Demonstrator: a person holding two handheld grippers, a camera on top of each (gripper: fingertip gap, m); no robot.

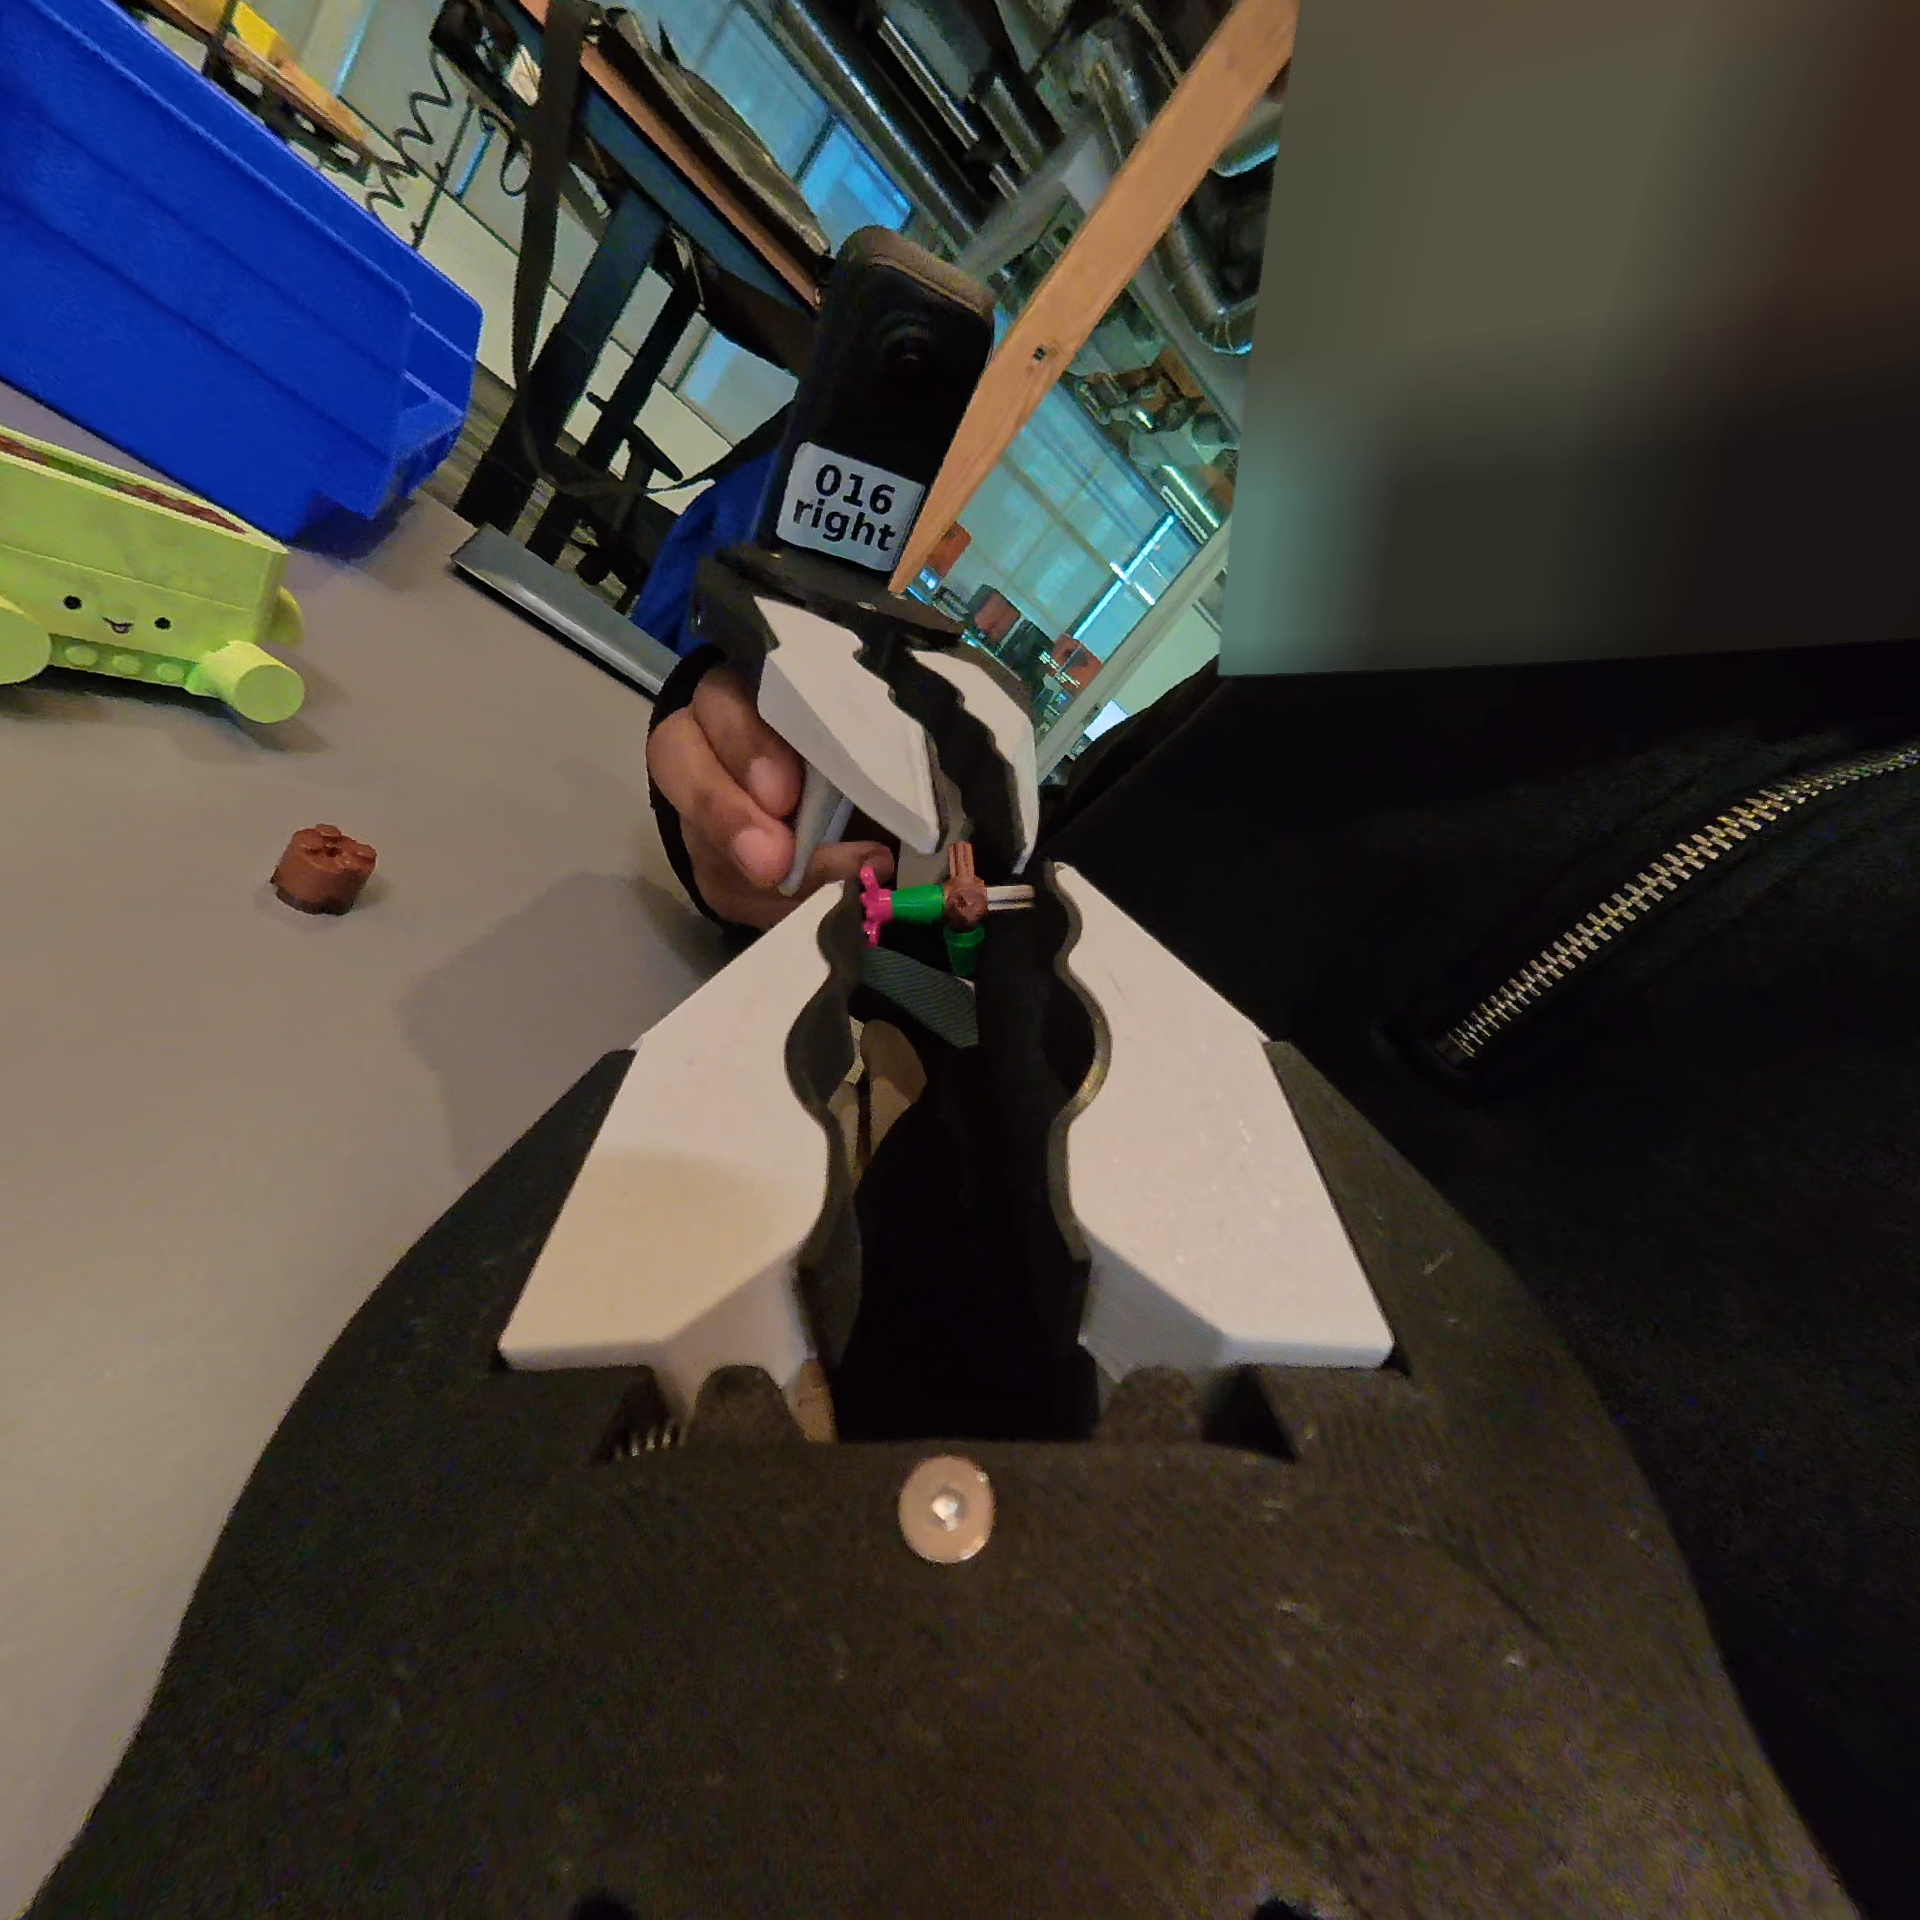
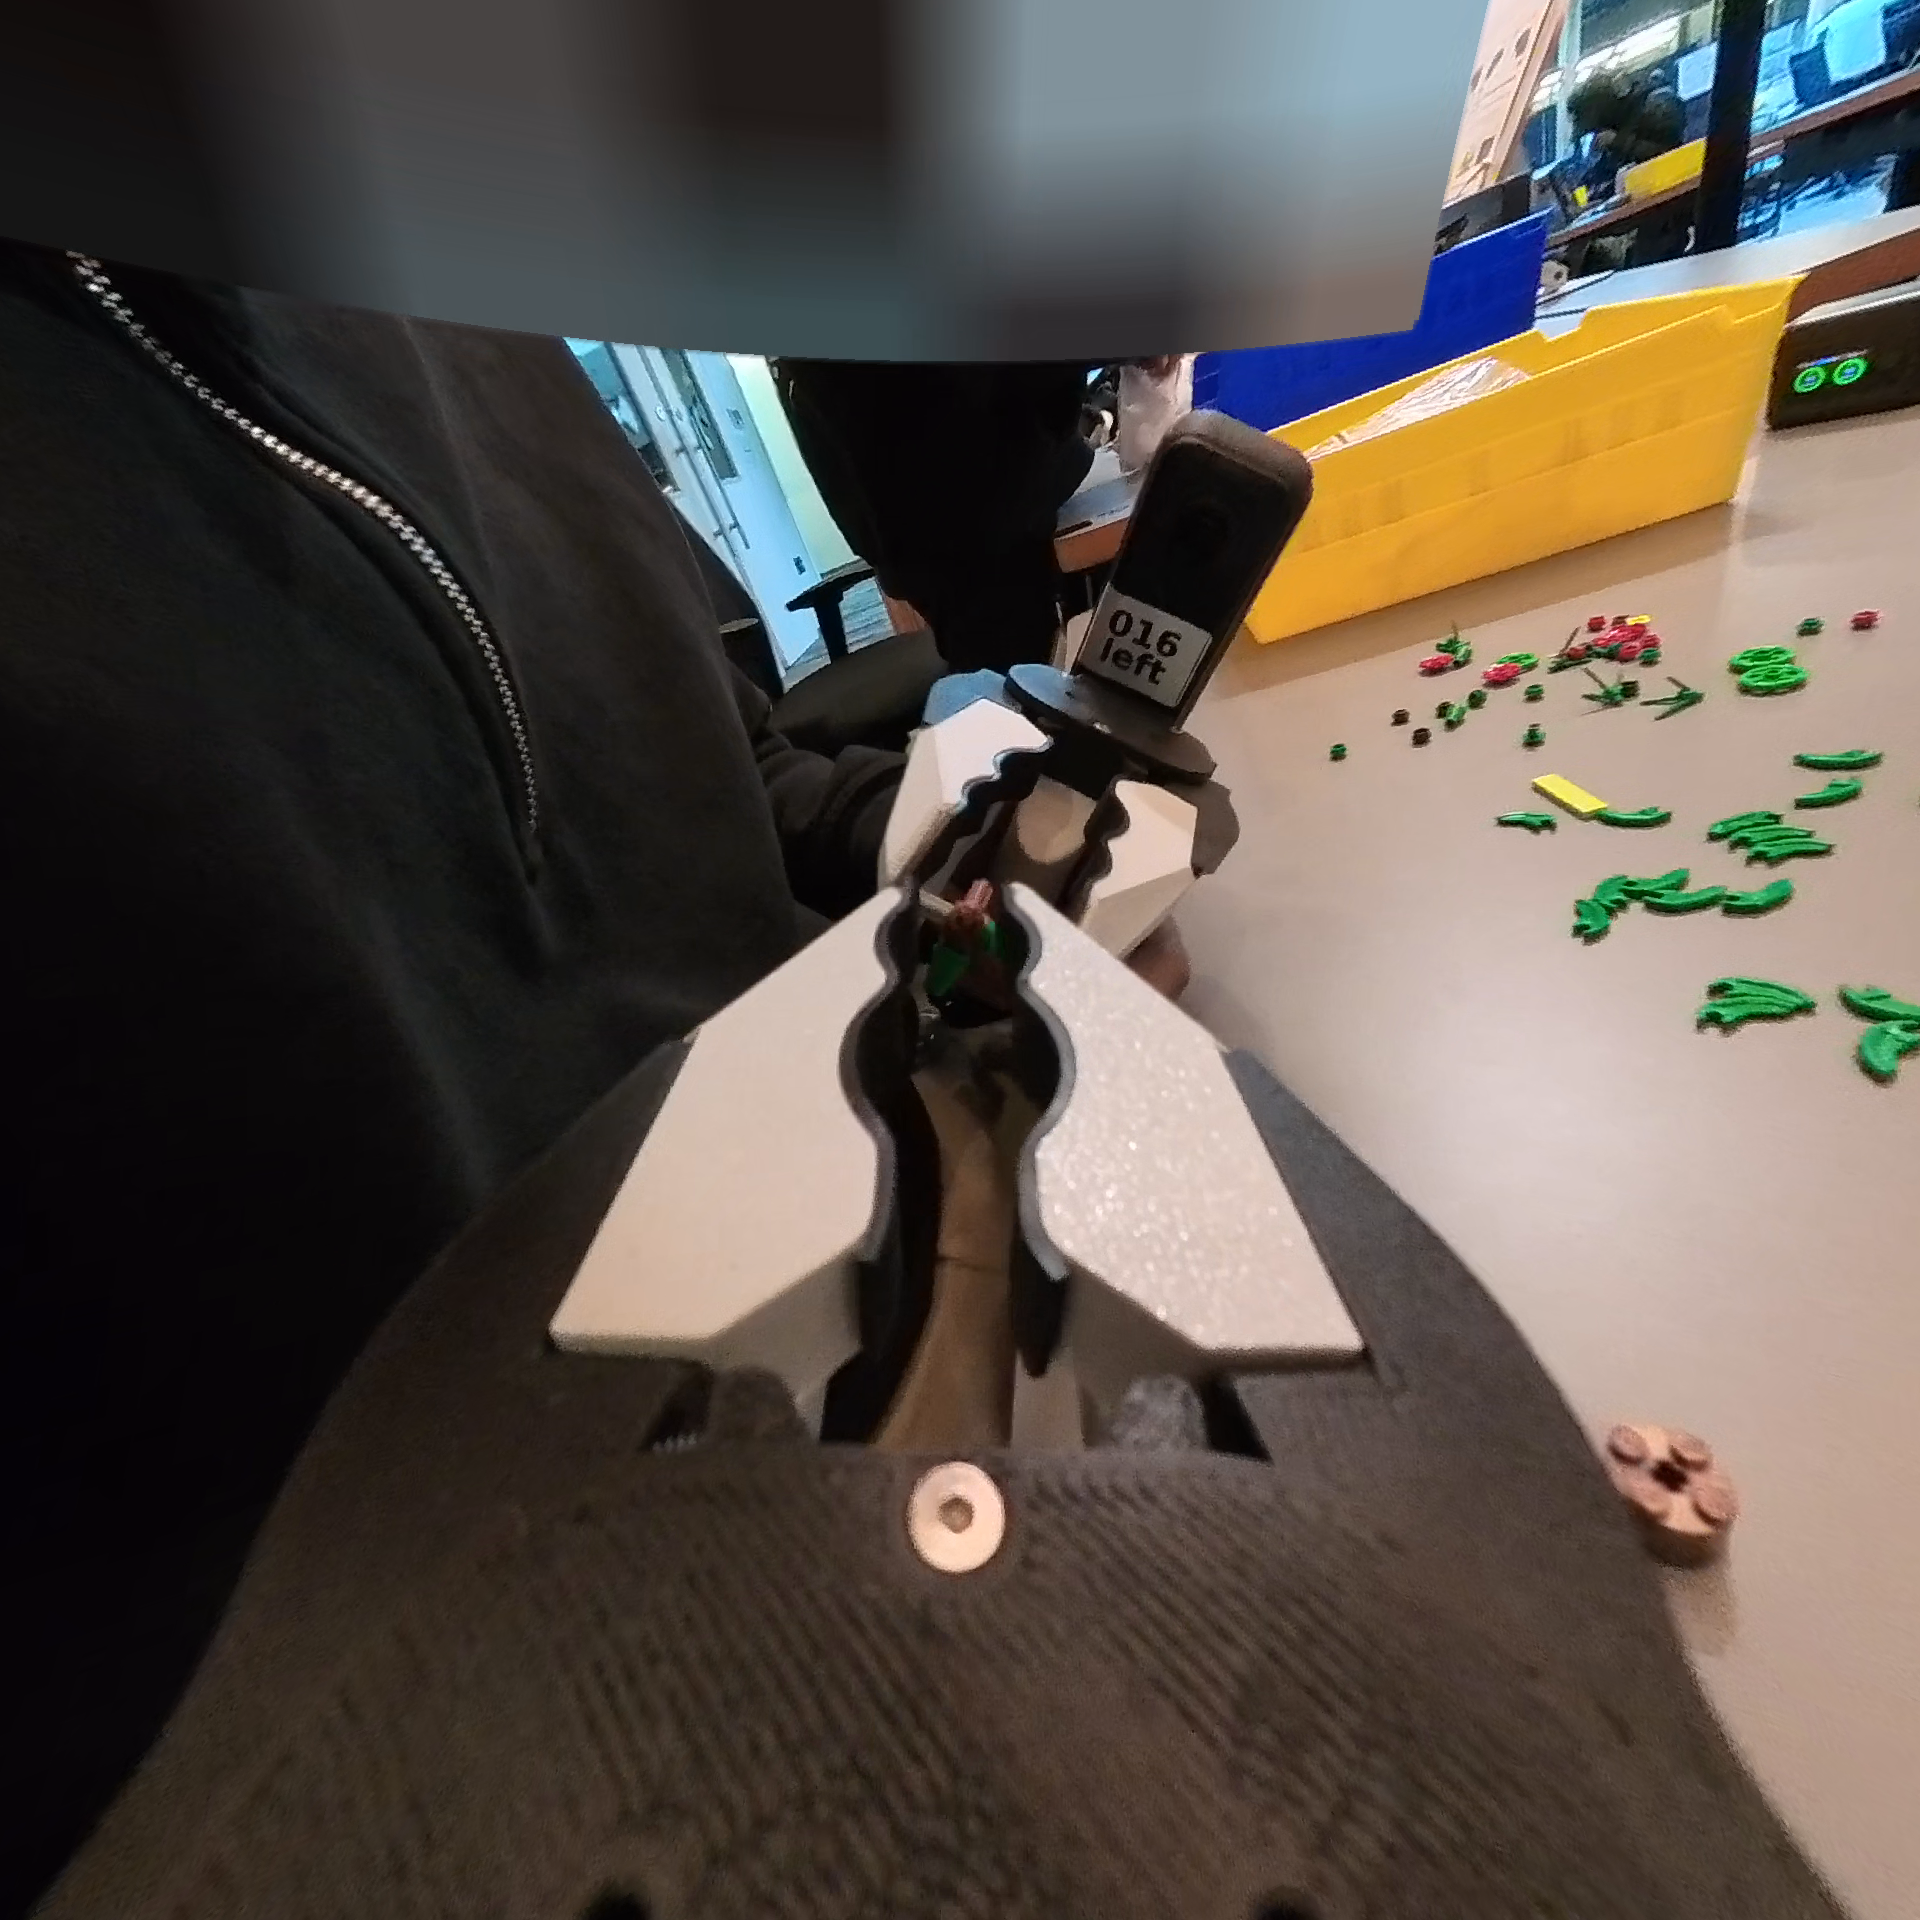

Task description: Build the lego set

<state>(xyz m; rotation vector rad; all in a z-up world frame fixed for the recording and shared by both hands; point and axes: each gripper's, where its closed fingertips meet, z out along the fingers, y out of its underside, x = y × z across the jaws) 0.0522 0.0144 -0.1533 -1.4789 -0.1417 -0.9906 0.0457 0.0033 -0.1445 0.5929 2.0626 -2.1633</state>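
Note:
A small lego sprig (image 1: 920, 902), made of a brown knob, green stems, a pink flower and a thin white bar, hangs in the air between both grippers. My left gripper (image 1: 951, 899) is shut on it, with the flower at one fingertip and the white bar at the other. My right gripper (image 2: 961, 909) faces the left one and is shut on the sprig's brown part (image 2: 971, 935). In the left wrist view it (image 1: 977, 844) comes down from above, held by a hand. A brown round brick (image 1: 324, 854) lies on the grey table.
A lime green lego model (image 1: 135, 603) and a blue bin (image 1: 208, 260) stand at the left. A yellow bin (image 2: 1507, 468), scattered green leaf pieces (image 2: 1683, 894), red flower pieces (image 2: 1610, 644), a yellow tile (image 2: 1569, 795) and a tan round plate (image 2: 1671, 1507) are at the right. A person's black zipped jacket (image 1: 1558, 1039) is close behind. Left and right tips are no more than a few centimetres apart. From the left gripper's tips to the brown round brick (image 1: 324, 854) is close to 12 cm.

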